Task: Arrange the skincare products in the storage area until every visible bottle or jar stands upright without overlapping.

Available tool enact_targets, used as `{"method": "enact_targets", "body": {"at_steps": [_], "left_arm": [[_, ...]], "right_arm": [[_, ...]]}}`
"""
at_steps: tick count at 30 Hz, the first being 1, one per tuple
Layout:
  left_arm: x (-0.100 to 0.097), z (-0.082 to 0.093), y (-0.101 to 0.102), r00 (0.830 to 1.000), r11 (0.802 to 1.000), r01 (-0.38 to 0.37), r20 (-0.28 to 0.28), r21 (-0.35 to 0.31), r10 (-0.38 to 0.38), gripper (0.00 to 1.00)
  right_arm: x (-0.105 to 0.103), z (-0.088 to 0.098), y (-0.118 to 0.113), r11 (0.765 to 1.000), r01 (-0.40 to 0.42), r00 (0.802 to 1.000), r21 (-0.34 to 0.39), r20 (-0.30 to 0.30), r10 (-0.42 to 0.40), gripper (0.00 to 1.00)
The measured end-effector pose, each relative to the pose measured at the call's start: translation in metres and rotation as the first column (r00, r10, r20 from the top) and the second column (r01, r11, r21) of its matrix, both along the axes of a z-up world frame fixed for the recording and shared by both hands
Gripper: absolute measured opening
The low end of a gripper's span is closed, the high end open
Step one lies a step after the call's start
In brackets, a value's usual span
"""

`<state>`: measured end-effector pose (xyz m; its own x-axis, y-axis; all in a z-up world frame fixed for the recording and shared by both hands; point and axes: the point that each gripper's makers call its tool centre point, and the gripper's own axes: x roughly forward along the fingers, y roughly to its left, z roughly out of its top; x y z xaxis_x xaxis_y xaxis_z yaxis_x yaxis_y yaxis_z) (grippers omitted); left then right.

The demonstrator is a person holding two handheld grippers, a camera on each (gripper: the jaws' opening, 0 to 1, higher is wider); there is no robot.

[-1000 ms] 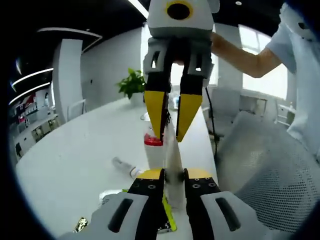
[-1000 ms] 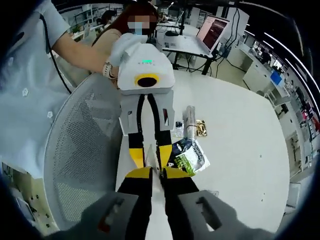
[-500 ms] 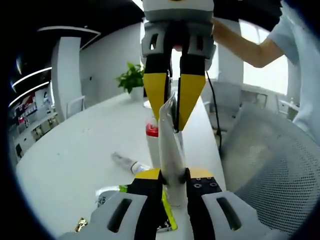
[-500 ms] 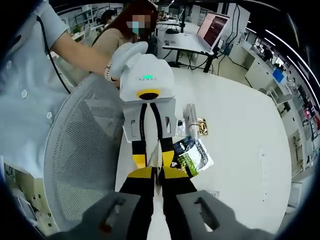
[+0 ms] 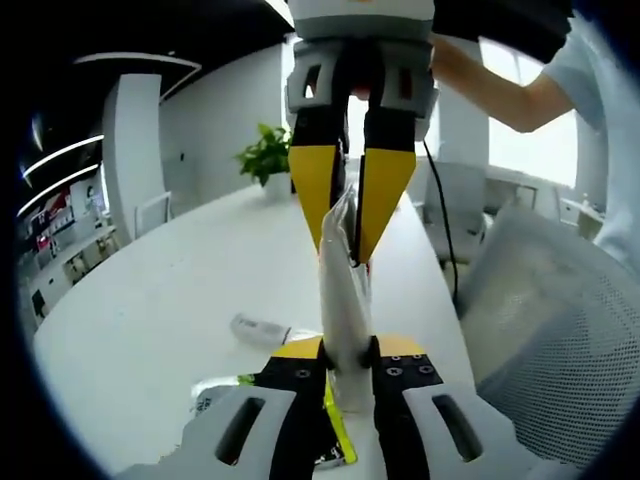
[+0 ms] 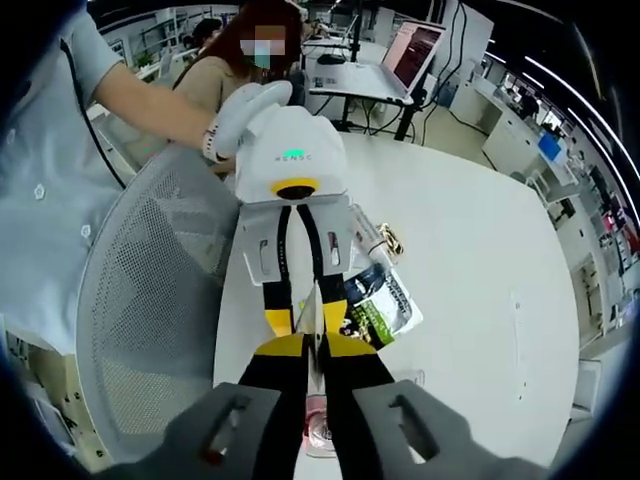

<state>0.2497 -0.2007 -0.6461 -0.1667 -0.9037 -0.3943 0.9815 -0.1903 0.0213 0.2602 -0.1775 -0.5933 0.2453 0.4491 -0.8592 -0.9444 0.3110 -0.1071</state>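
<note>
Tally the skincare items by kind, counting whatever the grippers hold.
Tubes: 2, a white tube pinched by the left gripper and right gripper, and a small tube lying flat
Sachets: 2, a green sachet and a gold sachet
Bottles: 1, a red-capped bottle
Total: 5

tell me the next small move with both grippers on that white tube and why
Probably lower the white tube upright onto the white table and free one end: the left gripper clamps its lower part and the right gripper pinches its crimped top, so it hangs above the tabletop.
</note>
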Motion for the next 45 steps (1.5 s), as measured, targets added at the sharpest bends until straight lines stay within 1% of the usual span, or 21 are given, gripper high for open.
{"method": "enact_targets", "body": {"at_steps": [10, 17, 22, 26, 30, 35, 40, 42, 44, 45], "left_arm": [[0.012, 0.000, -0.009, 1.000, 1.000, -0.014, -0.011, 0.001, 0.014, 0.13], [0.010, 0.000, -0.009, 0.999, 1.000, -0.023, -0.030, 0.002, 0.023, 0.12], [0.007, 0.000, -0.011, 0.999, 1.000, -0.013, -0.046, 0.002, 0.013, 0.12], [0.006, 0.000, -0.013, 0.999, 1.000, -0.013, -0.052, -0.002, 0.013, 0.12], [0.004, 0.000, -0.015, 0.999, 1.000, -0.008, -0.054, -0.004, 0.007, 0.12], [0.003, 0.000, -0.015, 0.998, 1.000, -0.002, -0.056, -0.005, 0.002, 0.12], [0.001, 0.000, -0.017, 0.998, 1.000, 0.005, -0.060, -0.011, -0.005, 0.12], [0.001, 0.000, -0.017, 0.998, 1.000, 0.003, -0.063, -0.012, -0.004, 0.12], [0.001, 0.000, -0.017, 0.998, 1.000, 0.000, -0.068, -0.014, -0.001, 0.12], [0.001, 0.000, -0.017, 0.998, 1.000, 0.000, -0.069, -0.015, -0.001, 0.12]], "right_arm": [[0.013, -0.001, -0.010, 1.000, 0.015, 1.000, -0.015, -0.011, -0.015, 0.06], [0.010, -0.001, -0.010, 1.000, 0.005, 0.999, -0.027, -0.039, -0.006, 0.06], [0.008, -0.002, -0.013, 0.999, 0.004, 0.997, -0.044, -0.078, -0.007, 0.06], [0.006, -0.002, -0.015, 0.999, 0.000, 0.996, -0.051, -0.087, -0.004, 0.07], [0.005, -0.001, -0.016, 0.997, -0.013, 0.996, -0.076, -0.093, 0.006, 0.07], [0.003, 0.002, -0.018, 0.996, -0.011, 0.994, -0.091, -0.109, 0.001, 0.06], [0.000, 0.005, -0.021, 0.995, -0.015, 0.994, -0.104, -0.107, 0.004, 0.06], [0.000, 0.010, -0.023, 0.995, -0.008, 0.995, -0.096, -0.100, -0.001, 0.06], [-0.003, 0.017, -0.024, 0.997, -0.003, 0.995, -0.077, -0.095, -0.004, 0.09], [-0.003, 0.021, -0.025, 0.998, 0.000, 0.997, -0.069, -0.082, -0.005, 0.11]]}}
